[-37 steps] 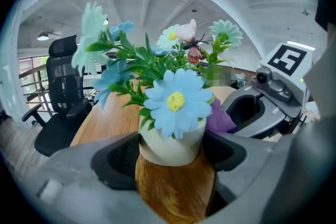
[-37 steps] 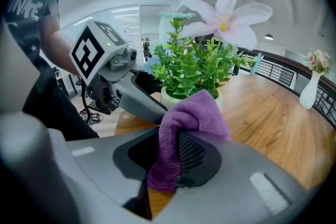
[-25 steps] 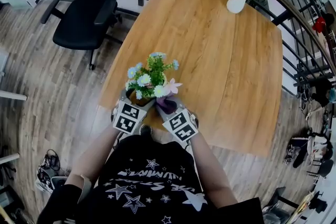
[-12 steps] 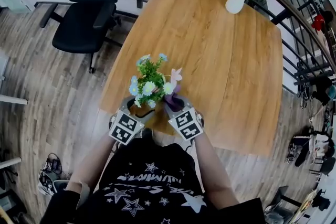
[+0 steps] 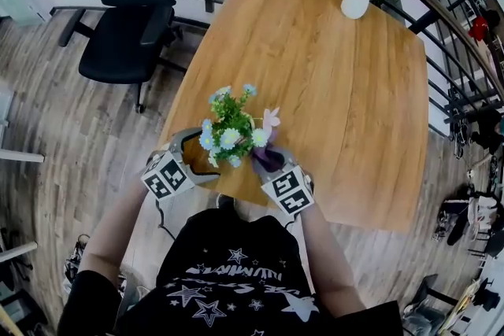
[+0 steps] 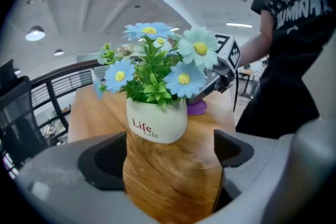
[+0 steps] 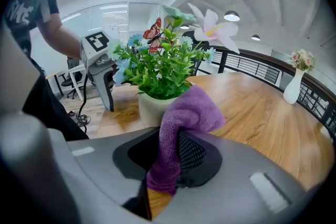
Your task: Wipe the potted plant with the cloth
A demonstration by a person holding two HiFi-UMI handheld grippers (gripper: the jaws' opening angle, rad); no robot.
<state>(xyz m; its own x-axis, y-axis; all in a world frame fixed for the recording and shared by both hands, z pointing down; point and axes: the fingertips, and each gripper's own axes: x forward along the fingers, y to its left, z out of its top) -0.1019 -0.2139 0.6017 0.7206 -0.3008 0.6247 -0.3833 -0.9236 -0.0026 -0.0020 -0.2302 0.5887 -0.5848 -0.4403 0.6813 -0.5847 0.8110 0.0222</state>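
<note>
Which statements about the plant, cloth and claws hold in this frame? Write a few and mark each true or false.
1. The right claw is shut on the purple cloth. True.
2. The left claw grips the white pot. False: its jaws have just been opening and stand apart over bare table, with the pot just ahead and not clamped.
3. The potted plant stands near the table's near edge. True.
4. The white vase lies tipped over. False: it stands upright at the far corner.

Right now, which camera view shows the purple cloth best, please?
The right gripper view: the purple cloth sits close and central, pinched between the jaws. The left gripper view shows only a scrap beyond the pot; the head view, a small patch.
</note>
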